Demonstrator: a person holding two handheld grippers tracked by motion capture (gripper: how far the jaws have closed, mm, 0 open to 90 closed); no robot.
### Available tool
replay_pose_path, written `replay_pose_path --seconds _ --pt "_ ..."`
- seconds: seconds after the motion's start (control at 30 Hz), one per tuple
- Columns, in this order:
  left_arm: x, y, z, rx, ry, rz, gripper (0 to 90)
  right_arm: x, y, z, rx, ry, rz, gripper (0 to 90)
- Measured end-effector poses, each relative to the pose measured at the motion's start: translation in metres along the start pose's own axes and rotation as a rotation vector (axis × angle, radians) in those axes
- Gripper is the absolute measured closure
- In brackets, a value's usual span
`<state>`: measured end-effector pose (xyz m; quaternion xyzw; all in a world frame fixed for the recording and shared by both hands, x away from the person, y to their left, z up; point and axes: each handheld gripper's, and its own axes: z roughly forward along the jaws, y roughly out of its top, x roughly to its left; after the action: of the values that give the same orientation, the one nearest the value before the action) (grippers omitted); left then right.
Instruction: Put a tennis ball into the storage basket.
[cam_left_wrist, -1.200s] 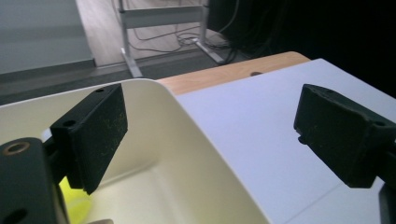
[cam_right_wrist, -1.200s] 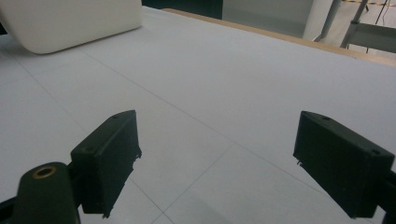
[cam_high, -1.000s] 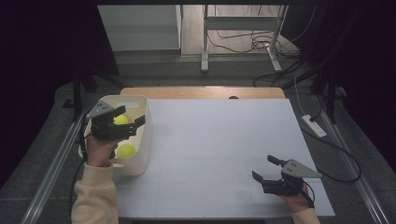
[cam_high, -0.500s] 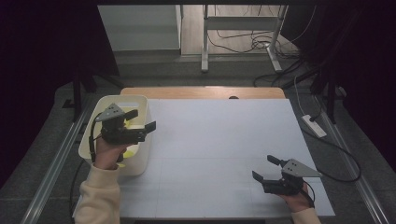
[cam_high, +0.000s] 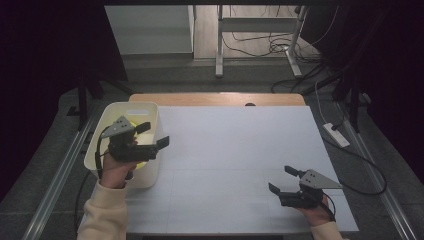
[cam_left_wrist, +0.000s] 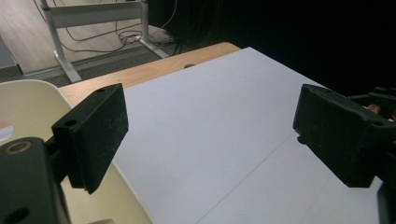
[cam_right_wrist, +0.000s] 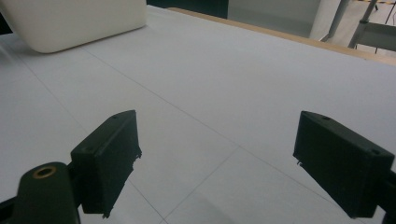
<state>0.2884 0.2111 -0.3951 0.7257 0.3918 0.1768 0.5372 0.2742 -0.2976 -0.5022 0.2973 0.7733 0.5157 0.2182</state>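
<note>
Yellow ball (cam_high: 141, 163) lies in white tub (cam_high: 131, 111) at left edge of surface (cam_high: 235, 150); no readable writing on tub or ball. Left gripper (cam_high: 152, 135) over tub's right rim, fingers apart, empty. Right gripper (cam_high: 283, 180) near front right corner, fingers apart, empty.

The table (cam_high: 220, 99) has a light wooden top, visible as a strip along its far edge, with a small dark hole near the middle of that strip. A white sheet (cam_high: 235, 165) marked with faint grid lines covers nearly all of the top. A cream plastic tub (cam_high: 150, 175) stands directly on the sheet at its left edge, upright.
</note>
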Motion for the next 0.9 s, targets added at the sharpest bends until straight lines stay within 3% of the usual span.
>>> replay_pose_path --seconds 0.37,0.9 --pt "-0.017 -0.018 0.002 0.015 -0.06 0.032 11.2 0.0 0.0 0.002 0.002 0.003 -0.005 14.3" --pt "-0.036 -0.043 0.001 0.002 -0.076 0.047 10.4 0.001 -0.001 -0.001 0.004 0.0 -0.004 14.3"
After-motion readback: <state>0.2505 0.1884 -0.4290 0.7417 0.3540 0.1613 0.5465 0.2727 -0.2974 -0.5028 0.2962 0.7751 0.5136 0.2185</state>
